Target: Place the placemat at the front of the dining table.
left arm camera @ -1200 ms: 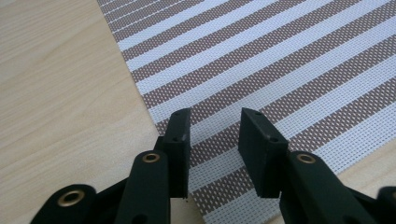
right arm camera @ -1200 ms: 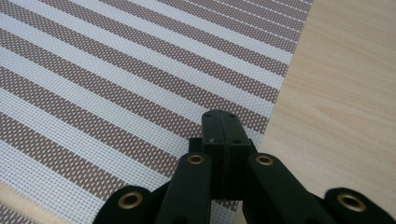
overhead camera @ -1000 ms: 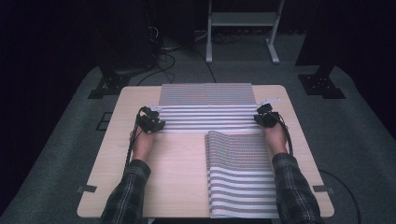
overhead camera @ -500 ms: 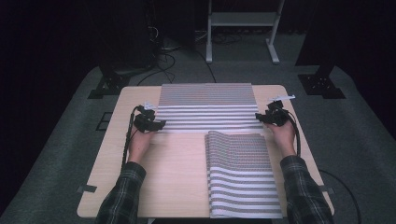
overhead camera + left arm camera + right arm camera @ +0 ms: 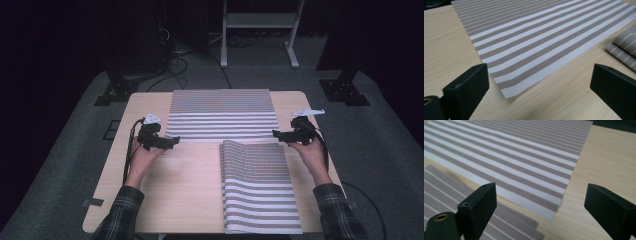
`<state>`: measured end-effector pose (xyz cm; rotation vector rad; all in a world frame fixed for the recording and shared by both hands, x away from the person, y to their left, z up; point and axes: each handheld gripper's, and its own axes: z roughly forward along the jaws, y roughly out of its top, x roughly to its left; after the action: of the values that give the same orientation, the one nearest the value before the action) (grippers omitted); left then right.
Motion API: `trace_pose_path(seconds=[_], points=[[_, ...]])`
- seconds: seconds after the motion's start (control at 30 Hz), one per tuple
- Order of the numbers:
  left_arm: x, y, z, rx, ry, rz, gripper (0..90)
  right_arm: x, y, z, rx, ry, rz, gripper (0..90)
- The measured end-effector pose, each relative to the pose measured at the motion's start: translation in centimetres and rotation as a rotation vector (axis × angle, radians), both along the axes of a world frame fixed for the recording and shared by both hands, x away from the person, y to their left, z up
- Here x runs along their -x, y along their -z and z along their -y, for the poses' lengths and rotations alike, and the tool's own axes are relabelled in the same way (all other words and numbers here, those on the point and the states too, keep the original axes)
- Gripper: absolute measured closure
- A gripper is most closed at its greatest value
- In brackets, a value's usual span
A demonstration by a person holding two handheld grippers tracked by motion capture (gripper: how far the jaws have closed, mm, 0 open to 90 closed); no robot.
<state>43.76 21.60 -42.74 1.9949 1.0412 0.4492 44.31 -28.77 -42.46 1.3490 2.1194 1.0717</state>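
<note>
I'm watching a pale wooden counter (image 5: pixel 190 190) sitting in a dark room. The left gripper (image 5: pixel 170 142) and right gripper (image 5: pixel 278 134) are hovering, jaws just opening wide, empty, off the near corners of the flat striped mat (image 5: pixel 222 116). The high view is showing the folded mat (image 5: pixel 260 187) whole.

The pale wooden surface (image 5: pixel 185 185) with rounded corners stands on a grey carpeted floor (image 5: pixel 65 165). Beyond its far edge stands a white metal frame stand (image 5: pixel 257 30) on two long feet, with loose black cables (image 5: pixel 185 62) trailing over the floor to its left. Black stand feet rest on the floor near the surface's far left corner (image 5: pixel 112 92) and far right corner (image 5: pixel 345 90). Small dark tape strips (image 5: pixel 92 202) mark the near left edge.
</note>
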Motion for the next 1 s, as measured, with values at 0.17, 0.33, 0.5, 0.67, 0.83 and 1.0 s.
trace_pose_path(seconds=[0.17, 0.33, 0.5, 0.67, 0.83, 1.0], points=[[1.2, -0.4, 0.2, 0.004, 0.027, 0.008, 0.0, 1.3, 0.2, 0.2, -0.019, -0.010, 0.012, 9.2], [3.4, -0.9, -0.1, -0.012, 0.027, 0.021, 0.0, 3.1, -0.1, 0.7, -0.020, -0.006, 0.026, 9.3], [5.0, -1.0, -0.6, -0.007, 0.027, 0.039, 0.0, 4.5, -0.1, 1.3, -0.031, -0.012, 0.030, 9.3], [5.6, -0.9, -0.7, -0.021, 0.025, 0.039, 0.0, 5.2, 0.3, 1.7, -0.041, -0.017, 0.042, 9.3], [6.5, -1.2, -0.7, -0.022, 0.023, 0.053, 0.0, 5.7, 0.4, 1.5, -0.006, -0.034, 0.037, 9.3], [7.4, -1.2, -1.0, -0.020, 0.024, 0.060, 0.0, 6.5, 0.6, 1.3, -0.005, -0.054, 0.044, 9.3]])
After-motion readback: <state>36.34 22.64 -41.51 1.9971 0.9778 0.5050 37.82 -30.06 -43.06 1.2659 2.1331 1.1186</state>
